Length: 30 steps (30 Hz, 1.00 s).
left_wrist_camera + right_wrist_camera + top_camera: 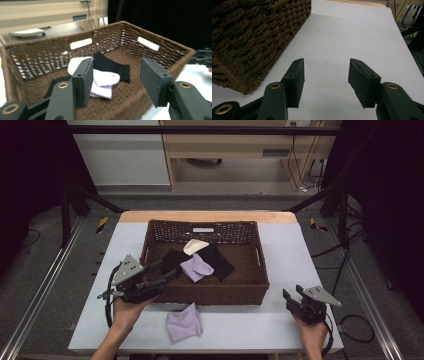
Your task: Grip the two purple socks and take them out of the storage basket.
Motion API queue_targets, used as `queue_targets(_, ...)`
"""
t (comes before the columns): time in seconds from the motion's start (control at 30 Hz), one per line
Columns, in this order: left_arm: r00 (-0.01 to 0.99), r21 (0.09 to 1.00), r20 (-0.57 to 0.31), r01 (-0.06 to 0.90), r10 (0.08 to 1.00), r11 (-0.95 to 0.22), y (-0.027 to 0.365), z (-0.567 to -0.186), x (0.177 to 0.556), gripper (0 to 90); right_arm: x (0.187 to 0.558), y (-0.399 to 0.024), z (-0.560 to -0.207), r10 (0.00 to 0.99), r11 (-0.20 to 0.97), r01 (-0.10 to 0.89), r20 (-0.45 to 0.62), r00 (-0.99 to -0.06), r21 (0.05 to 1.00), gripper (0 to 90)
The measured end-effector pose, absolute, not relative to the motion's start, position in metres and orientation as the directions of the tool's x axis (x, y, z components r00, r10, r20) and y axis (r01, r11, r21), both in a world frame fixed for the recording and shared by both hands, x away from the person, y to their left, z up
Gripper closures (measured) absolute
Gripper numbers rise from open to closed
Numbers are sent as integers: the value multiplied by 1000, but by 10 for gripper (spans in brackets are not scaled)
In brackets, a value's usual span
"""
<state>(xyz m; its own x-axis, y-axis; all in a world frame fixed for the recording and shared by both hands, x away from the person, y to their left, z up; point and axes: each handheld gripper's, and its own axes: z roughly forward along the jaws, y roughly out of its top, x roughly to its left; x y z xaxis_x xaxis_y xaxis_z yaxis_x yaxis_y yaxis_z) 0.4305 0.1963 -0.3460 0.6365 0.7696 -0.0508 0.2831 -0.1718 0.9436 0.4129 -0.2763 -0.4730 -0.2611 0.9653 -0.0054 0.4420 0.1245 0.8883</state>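
Note:
A brown wicker basket (255, 290) stands mid-table and holds a black cloth (220, 262), a cream cloth (194, 246) and a lavender cloth (196, 268). A second lavender cloth (184, 322) lies on the table in front of the basket. My left gripper (172, 270) hangs open and empty over the basket's near left corner. In the left gripper view, that gripper (116, 75) points at the lavender cloth (105, 83), the black cloth (113, 66) and the cream cloth (75, 63). My right gripper (293, 292) is open and empty, low over the table right of the basket (249, 40); the right gripper view looks along it (326, 65).
The white tabletop (295, 250) has bare room on both sides of the basket and along its front edge. Dark metal frame rails (45, 285) run along both sides of the table. The basket's walls (105, 37) have white-backed handle slots.

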Motion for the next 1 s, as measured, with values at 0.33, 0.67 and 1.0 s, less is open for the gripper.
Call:
queue_targets(0.33,604,933,6,284,797,-222,175,-334,474,449,414,-277,-473,965,121,442,0,-263,889,484)
queue_targets(0.67,558,903,25,343,829,-259,150,-346,530,493,415,-277,-473,964,126,442,-4,-267,888,500)
queue_targets(1.0,568,850,52,407,821,-335,133,-384,572,538,416,-277,-474,963,131,442,-9,-269,887,502)
